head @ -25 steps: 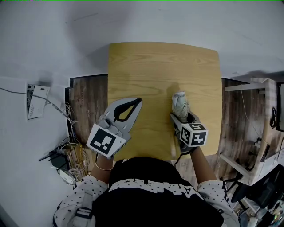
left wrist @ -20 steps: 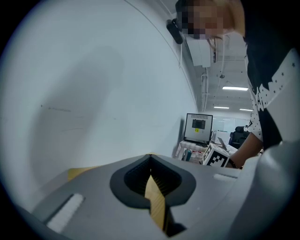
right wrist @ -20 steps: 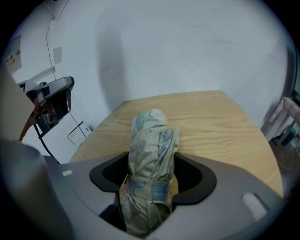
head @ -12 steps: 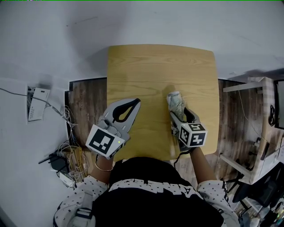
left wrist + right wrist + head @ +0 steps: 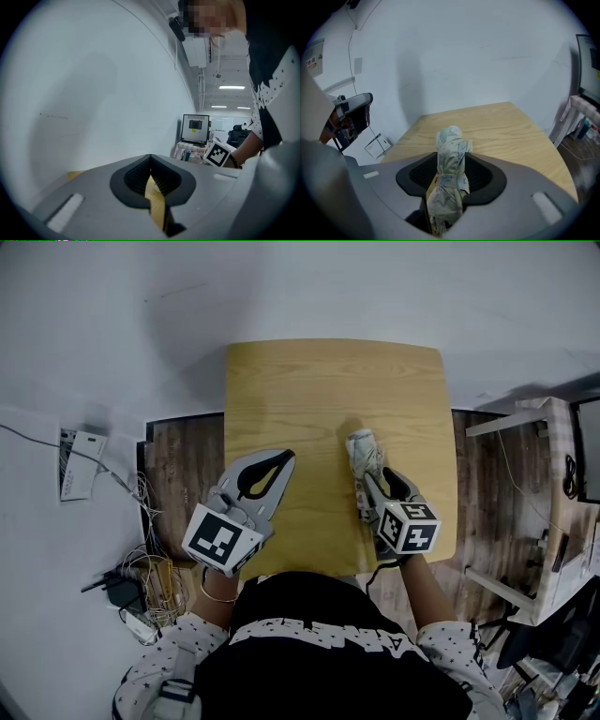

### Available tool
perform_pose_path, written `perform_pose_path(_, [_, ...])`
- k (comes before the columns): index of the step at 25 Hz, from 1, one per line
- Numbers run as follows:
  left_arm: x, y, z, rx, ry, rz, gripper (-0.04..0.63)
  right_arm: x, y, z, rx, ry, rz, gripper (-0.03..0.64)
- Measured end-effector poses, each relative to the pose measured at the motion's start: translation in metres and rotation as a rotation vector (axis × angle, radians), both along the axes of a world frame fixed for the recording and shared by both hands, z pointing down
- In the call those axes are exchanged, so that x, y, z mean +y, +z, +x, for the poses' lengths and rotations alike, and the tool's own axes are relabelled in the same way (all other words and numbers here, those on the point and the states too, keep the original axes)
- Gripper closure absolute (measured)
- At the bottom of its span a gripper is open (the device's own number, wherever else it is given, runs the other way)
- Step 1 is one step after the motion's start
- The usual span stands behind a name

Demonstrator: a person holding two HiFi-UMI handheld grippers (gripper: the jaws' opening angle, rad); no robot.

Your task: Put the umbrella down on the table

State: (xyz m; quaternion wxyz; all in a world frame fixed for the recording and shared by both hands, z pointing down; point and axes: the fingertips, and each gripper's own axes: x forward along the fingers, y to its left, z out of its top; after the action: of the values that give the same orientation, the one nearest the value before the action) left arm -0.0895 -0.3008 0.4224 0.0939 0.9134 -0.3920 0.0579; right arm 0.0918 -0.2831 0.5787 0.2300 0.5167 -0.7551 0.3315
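Closest to me, my left gripper (image 5: 289,456) sat at the near left edge of the square light-wood table (image 5: 328,381), jaws pressed together with nothing in them. My right gripper (image 5: 380,480) was out over the near right part of the top, and its jaws were closing, pads pinching the folded pale-green patterned fabric umbrella (image 5: 364,454). Its bundled end poked forward past the fingertips, over bare wood. Whether it touched the tabletop, I couldn't tell. Beyond the table's far edge was only plain white wall (image 5: 478,51). Dark plank floor (image 5: 183,460) showed on both sides.
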Motion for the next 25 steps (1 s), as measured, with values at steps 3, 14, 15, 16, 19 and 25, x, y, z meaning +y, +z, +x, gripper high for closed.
perform_pose_path(3, [0.007, -0.003, 0.003, -0.001, -0.002, 0.003, 0.598, 0.003, -0.011, 0.006, -0.02, 0.03, 0.036, 0.465])
perform_pose_path(14, [0.039, -0.02, 0.03, 0.004, 0.034, 0.027, 0.598, 0.025, -0.065, 0.028, 0.044, 0.07, 0.233, 0.604])
perform_pose_path(15, [0.042, -0.022, 0.033, 0.003, 0.041, 0.031, 0.598, 0.027, -0.07, 0.029, 0.038, 0.069, 0.246, 0.604])
perform_pose_path(16, [0.045, -0.024, 0.036, 0.002, 0.047, 0.036, 0.598, 0.03, -0.075, 0.03, 0.028, 0.067, 0.259, 0.604])
perform_pose_path(19, [0.054, -0.029, 0.046, -0.002, 0.062, 0.049, 0.598, 0.038, -0.089, 0.031, -0.006, 0.051, 0.295, 0.604])
perform_pose_path(25, [0.075, -0.038, 0.063, -0.014, 0.084, 0.066, 0.598, 0.052, -0.113, 0.034, -0.037, 0.025, 0.351, 0.604])
